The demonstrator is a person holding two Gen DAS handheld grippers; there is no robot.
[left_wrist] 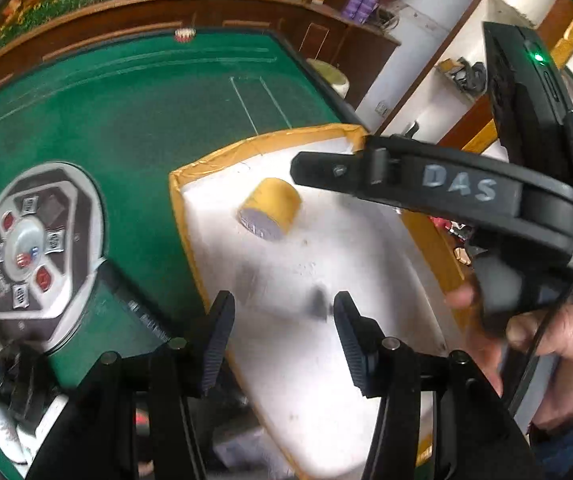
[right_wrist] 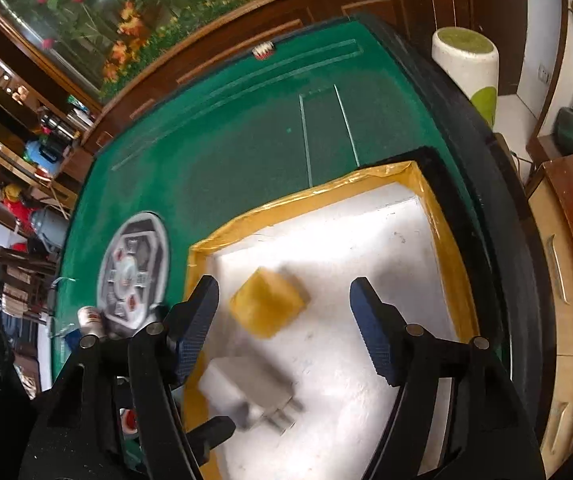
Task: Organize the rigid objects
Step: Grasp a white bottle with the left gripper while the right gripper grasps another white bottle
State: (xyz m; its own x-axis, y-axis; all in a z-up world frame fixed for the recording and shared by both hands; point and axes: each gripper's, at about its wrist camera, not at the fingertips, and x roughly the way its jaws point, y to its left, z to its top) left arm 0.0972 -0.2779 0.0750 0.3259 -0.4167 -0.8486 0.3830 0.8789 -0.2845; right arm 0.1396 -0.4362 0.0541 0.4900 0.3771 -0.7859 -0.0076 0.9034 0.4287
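Tray floor mostly open

White tray [right_wrist: 366,248] holds only a tape roll [right_wrist: 268,306] and charger plug [right_wrist: 246,396]; its yellow rim [right_wrist: 442,216] fences the worktop's right edge.

Counter [right_wrist: 226,152]: green felt top with pale marked lines and a dark raised rim. A round grey control panel [right_wrist: 133,270] sits in the felt. A shallow white tray [right_wrist: 366,240] with yellow-taped rim rests on the counter beside the panel, near the counter's edge. A small red-and-white item [right_wrist: 263,51] lies at the far edge. A small canister [right_wrist: 89,317] stands just beside the panel.
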